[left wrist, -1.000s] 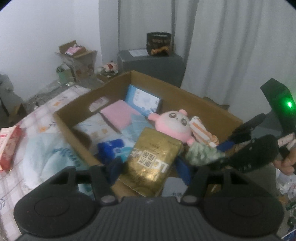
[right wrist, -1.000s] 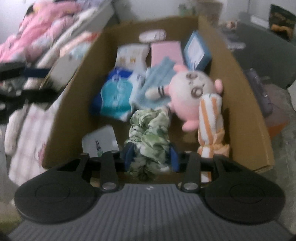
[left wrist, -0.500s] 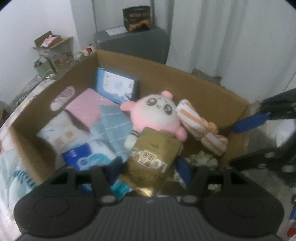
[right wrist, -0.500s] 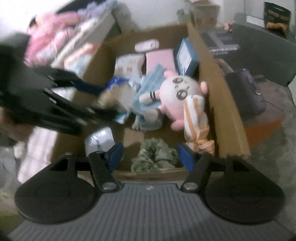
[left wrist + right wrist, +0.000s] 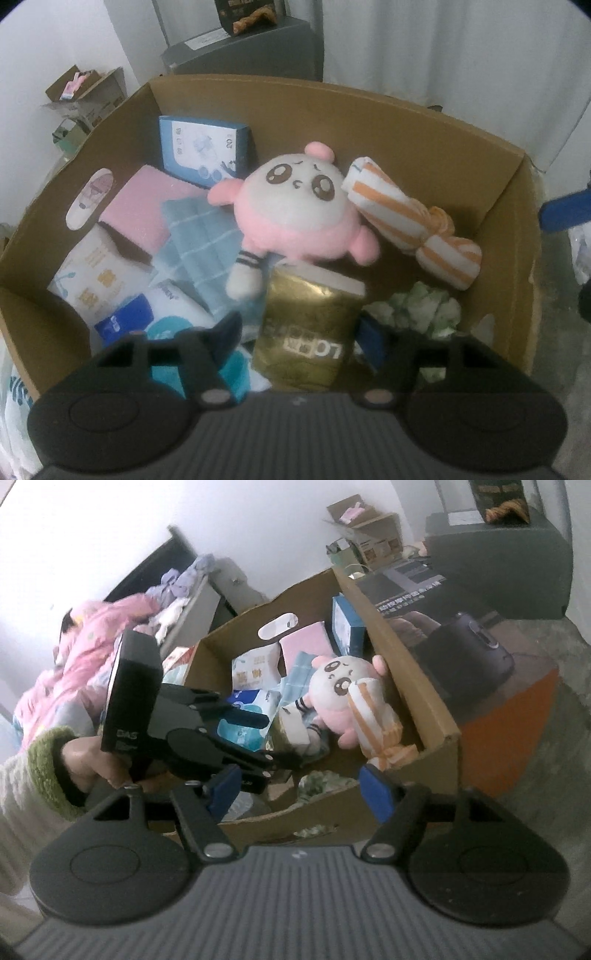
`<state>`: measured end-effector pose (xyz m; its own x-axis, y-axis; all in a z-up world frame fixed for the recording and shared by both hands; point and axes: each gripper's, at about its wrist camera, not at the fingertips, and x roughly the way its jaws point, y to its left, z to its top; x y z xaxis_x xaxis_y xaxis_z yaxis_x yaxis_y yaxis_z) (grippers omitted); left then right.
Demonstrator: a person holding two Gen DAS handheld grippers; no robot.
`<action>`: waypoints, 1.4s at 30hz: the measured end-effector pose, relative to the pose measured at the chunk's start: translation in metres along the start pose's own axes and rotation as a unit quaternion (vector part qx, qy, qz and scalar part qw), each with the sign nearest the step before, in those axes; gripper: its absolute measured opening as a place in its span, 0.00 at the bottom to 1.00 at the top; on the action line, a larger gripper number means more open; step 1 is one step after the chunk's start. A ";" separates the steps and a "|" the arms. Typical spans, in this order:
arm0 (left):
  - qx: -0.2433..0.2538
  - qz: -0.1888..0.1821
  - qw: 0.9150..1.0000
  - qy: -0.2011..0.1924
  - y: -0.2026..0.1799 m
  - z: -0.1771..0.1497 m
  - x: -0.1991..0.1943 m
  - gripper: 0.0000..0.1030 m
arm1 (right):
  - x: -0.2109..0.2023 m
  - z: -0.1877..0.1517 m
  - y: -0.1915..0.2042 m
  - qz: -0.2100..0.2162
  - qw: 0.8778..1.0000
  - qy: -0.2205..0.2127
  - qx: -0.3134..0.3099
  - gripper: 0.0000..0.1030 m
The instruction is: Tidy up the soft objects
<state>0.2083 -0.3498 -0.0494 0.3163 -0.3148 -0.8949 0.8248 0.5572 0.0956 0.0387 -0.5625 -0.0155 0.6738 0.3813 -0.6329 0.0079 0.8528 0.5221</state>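
My left gripper (image 5: 301, 332) is shut on a gold tissue pack (image 5: 308, 328) and holds it inside the cardboard box (image 5: 517, 206), just in front of the pink plush toy (image 5: 299, 210). A green scrunchie (image 5: 421, 306) lies on the box floor at the near right, beside an orange striped cloth roll (image 5: 410, 225). My right gripper (image 5: 299, 794) is open and empty, outside the box's near wall (image 5: 439, 720). The right wrist view shows the left gripper (image 5: 266, 738) reaching in from the left, and the plush (image 5: 340, 686).
The box also holds a blue carton (image 5: 203, 151), a pink pack (image 5: 147, 206), a light blue cloth (image 5: 199, 240) and white and blue tissue packs (image 5: 99, 280). A pink quilt (image 5: 92, 646) lies on the bed to the left. A grey cabinet (image 5: 251, 48) stands behind.
My left gripper carried the gold pack over the box and lowered it inside. My right gripper let go of the green scrunchie in the box, opened and pulled back out.
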 end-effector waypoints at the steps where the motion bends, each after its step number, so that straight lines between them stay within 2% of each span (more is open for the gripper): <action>1: -0.001 0.002 1.000 -0.001 0.000 0.000 -0.002 0.66 | -0.001 -0.003 -0.002 0.002 1.000 -0.003 0.007 0.70; 6: -0.013 0.007 1.000 -0.018 0.001 -0.004 -0.021 0.66 | -0.004 -0.009 -0.006 0.018 0.998 -0.029 0.045 0.70; 10: -0.037 0.012 0.998 -0.048 0.009 -0.022 -0.057 0.68 | 0.000 -0.005 0.002 0.039 0.996 -0.047 0.059 0.70; 13: -0.070 0.017 0.995 -0.076 0.021 -0.044 -0.086 0.75 | 0.016 0.008 0.012 0.042 0.996 -0.046 0.056 0.69; 18: -0.136 0.028 0.984 -0.112 0.045 -0.094 -0.126 0.83 | 0.042 0.025 0.029 0.033 0.997 -0.038 0.053 0.68; 21: -0.175 0.044 0.974 -0.136 0.056 -0.125 -0.145 0.88 | 0.048 0.026 0.044 0.032 0.997 -0.045 0.045 0.68; 24: -0.217 0.056 0.960 -0.166 0.063 -0.152 -0.160 0.90 | 0.047 0.020 0.066 0.004 0.998 -0.065 0.024 0.71; 28: -0.274 0.075 0.939 -0.196 0.063 -0.180 -0.175 0.94 | 0.041 0.004 0.092 -0.045 0.994 -0.102 0.005 0.85; 30: -0.296 0.097 0.927 -0.209 0.059 -0.194 -0.182 0.96 | 0.037 -0.007 0.103 -0.056 0.992 -0.112 -0.004 0.89; 32: -0.320 0.110 0.916 -0.216 0.054 -0.206 -0.186 1.00 | 0.035 -0.019 0.117 -0.074 0.991 -0.113 -0.020 0.98; 36: -0.354 0.106 0.905 -0.210 0.046 -0.225 -0.190 1.00 | 0.034 -0.045 0.147 -0.121 0.985 -0.104 -0.064 0.99; 40: -0.384 0.143 0.891 -0.198 0.036 -0.236 -0.195 1.00 | 0.026 -0.066 0.170 -0.143 0.981 -0.098 -0.092 0.99; 42: -0.382 0.157 0.889 -0.199 0.030 -0.239 -0.198 1.00 | 0.019 -0.073 0.177 -0.150 0.979 -0.099 -0.096 0.99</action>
<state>0.0583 -0.0873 0.0270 0.7403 -0.2137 -0.6374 0.1561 0.9769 -0.1462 -0.0016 -0.3784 0.0231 0.7926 0.0435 -0.6082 0.1008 0.9744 0.2010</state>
